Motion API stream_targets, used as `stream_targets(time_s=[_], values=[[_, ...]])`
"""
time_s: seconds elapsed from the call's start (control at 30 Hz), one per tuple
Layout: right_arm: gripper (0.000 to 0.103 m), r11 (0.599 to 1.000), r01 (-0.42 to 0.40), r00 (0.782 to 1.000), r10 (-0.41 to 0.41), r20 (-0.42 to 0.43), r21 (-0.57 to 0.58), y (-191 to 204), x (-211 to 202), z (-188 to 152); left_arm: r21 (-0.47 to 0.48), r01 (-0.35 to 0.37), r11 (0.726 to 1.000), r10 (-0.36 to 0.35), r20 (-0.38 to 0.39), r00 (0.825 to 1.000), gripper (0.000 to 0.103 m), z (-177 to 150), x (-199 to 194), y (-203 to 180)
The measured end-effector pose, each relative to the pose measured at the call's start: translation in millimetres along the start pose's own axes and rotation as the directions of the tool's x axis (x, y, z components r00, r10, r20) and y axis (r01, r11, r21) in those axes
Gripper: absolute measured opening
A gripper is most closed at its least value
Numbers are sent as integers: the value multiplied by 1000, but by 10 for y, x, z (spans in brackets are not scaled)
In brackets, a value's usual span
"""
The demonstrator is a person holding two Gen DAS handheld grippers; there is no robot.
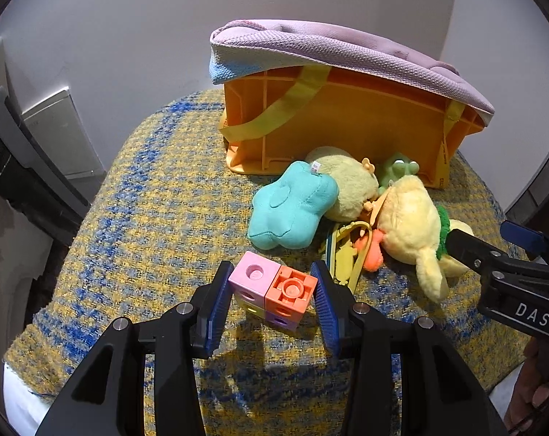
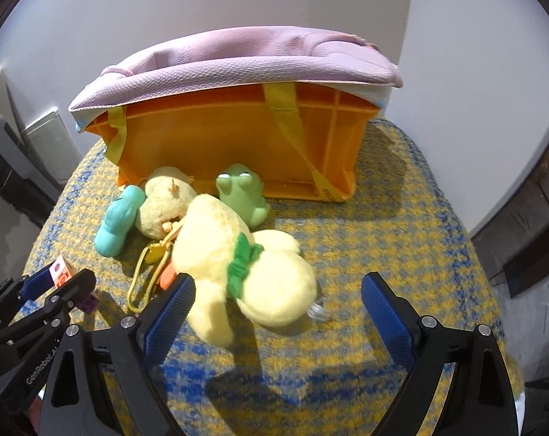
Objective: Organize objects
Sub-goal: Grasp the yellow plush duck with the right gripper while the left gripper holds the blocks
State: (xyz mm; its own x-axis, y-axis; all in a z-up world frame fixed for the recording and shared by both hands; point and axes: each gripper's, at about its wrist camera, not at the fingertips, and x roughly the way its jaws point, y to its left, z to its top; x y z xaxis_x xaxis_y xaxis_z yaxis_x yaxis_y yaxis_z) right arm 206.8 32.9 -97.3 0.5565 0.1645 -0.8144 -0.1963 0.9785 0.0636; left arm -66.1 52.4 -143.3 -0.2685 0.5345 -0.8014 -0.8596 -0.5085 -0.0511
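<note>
Left gripper (image 1: 271, 292) straddled the block cluster (image 1: 273, 292); right gripper (image 2: 278, 303) stood wide apart at the yellow plush (image 2: 238, 265).

Blue pads sat just beside the pink and orange cubes; contact could not be confirmed. Cluster rested on the woven cloth (image 1: 158, 210), near the teal plush (image 1: 292, 205), with the orange bin (image 1: 347, 127) behind.
</note>
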Motion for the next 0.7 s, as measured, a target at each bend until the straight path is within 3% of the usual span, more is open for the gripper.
stream_targets(time_s=[0.3,0.63,0.7], values=[[93,998,-59,990,55,-128,-29,68,372,-39,-5,2,1000,-2,-31,1000,43,-18,118,49],[92,995,-82,985,72,-156,-59,140,542,-41,-2,7,1000,-7,-45,999,43,4,194,61],[88,995,-84,986,75,-151,-54,132,541,-52,-3,6,1000,-6,-48,999,43,4,197,63]])
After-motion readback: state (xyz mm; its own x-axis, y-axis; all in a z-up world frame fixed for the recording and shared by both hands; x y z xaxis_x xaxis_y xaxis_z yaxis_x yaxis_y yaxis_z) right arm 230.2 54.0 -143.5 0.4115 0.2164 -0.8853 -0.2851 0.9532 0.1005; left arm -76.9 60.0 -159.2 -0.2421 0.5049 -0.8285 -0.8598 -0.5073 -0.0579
